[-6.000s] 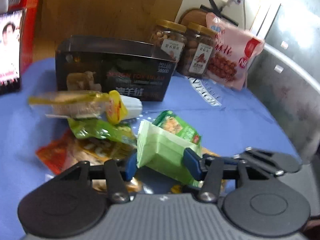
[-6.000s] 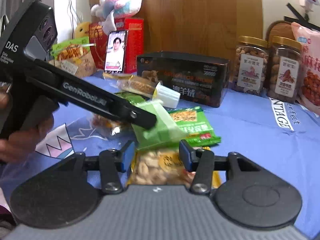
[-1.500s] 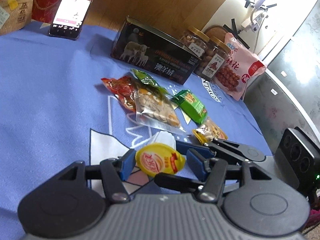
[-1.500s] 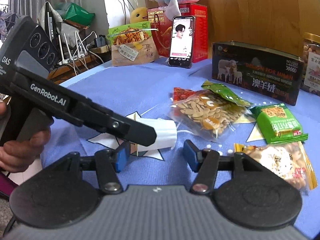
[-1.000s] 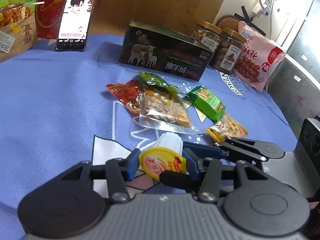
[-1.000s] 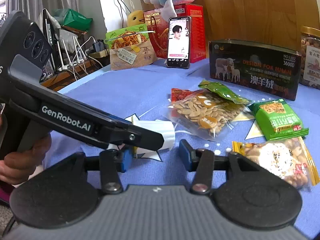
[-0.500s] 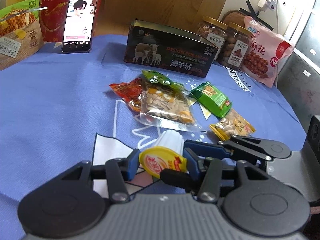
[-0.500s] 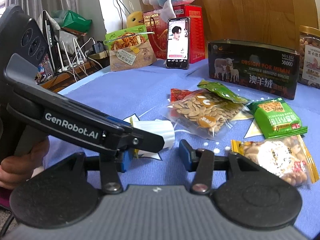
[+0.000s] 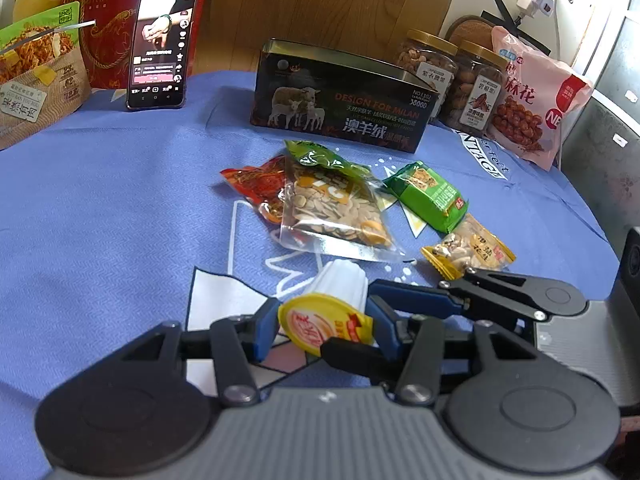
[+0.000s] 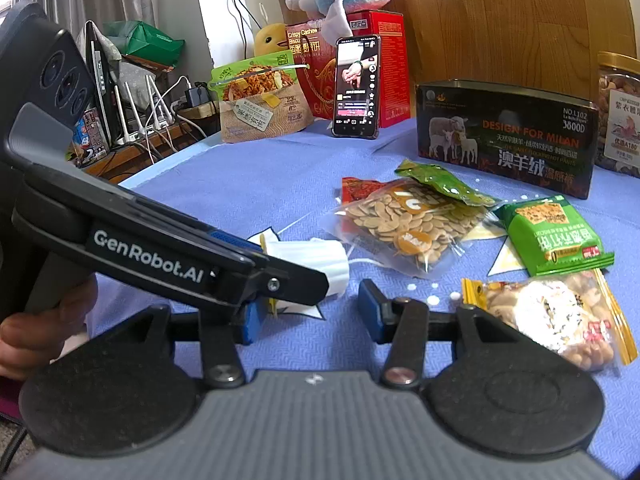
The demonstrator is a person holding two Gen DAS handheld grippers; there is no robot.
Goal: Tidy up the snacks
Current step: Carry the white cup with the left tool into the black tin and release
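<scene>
A white jelly cup [image 9: 340, 284] with a yellow foil lid [image 9: 324, 324] lies on its side just over the blue tablecloth [image 9: 120, 208]. My left gripper [image 9: 322, 330] is shut on it at the lid end. The right wrist view shows the same cup [image 10: 316, 260] sticking out past the left gripper's fingers [image 10: 280, 276]. My right gripper [image 10: 310, 316] stands open close beside it, with only cloth between its blue pads. Loose snacks lie beyond: a clear bag of seeds [image 9: 332, 208], a red packet [image 9: 256, 184], a green packet [image 9: 432, 196] and a yellow-edged nut packet [image 9: 472, 252].
A black tin box [image 9: 340, 96] stands at the back, with two nut jars [image 9: 452, 76] and a pink bag [image 9: 532, 100] to its right. At back left are a propped phone [image 9: 160, 44], a red box [image 9: 108, 20] and a brown snack pouch [image 9: 32, 76]. A person's hand [image 10: 44, 328] grips the left handle.
The left gripper has tipped slightly, so the table sits lower in its view. The cup stays in its jaws. The right gripper has not moved.
</scene>
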